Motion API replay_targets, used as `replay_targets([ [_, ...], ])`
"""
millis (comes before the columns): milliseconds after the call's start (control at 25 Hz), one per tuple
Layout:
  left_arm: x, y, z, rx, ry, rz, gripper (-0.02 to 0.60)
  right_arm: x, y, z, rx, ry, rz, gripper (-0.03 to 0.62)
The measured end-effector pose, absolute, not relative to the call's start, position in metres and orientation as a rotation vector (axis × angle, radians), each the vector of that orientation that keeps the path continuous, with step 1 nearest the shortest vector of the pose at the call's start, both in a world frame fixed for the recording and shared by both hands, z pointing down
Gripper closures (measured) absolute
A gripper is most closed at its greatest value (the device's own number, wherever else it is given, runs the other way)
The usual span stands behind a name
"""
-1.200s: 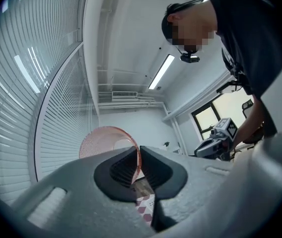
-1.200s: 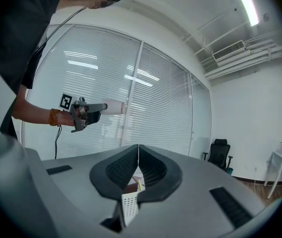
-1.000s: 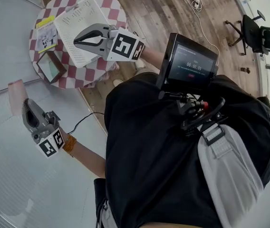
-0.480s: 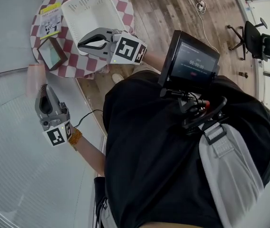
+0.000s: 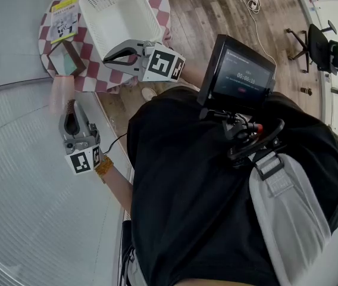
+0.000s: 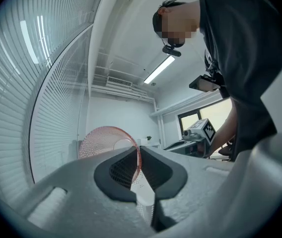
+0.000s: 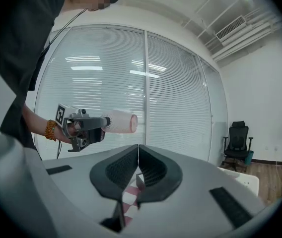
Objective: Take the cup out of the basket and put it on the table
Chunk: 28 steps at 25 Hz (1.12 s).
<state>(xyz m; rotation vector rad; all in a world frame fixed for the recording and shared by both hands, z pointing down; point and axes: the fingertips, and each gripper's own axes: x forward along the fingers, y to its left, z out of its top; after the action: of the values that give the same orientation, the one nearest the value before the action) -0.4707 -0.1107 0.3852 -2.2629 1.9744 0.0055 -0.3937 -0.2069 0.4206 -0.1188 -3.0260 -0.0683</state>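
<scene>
A translucent pink cup (image 5: 60, 92) hangs in the air beside the round checkered table (image 5: 95, 80), outside the white basket (image 5: 121, 14). My left gripper (image 5: 69, 105) is shut on the cup's rim. In the left gripper view the rim (image 6: 101, 140) is pinched between the pads. The right gripper view shows the cup (image 7: 121, 123) lying level in the left gripper (image 7: 104, 124). My right gripper (image 5: 110, 55) hovers over the table's near edge, by the basket's near wall. Its jaws meet with nothing between them (image 7: 138, 155).
On the table's left side lie a yellow-edged booklet (image 5: 63, 18) and a small framed box (image 5: 66, 58). A glass wall with blinds (image 5: 14, 171) runs along the left. An office chair (image 5: 321, 40) stands far right on the wood floor.
My left gripper has carried the cup up and to the right in the head view, closer to the table's edge. The right gripper stays by the basket.
</scene>
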Motion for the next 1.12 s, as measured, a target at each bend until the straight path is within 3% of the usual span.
replay_targets([
  [1120,-0.441,-0.099,0.478,-2.513,2.098,0.023,0.56,-0.384,-0.185,0.489,-0.122,-2.882,0.117,0.583],
])
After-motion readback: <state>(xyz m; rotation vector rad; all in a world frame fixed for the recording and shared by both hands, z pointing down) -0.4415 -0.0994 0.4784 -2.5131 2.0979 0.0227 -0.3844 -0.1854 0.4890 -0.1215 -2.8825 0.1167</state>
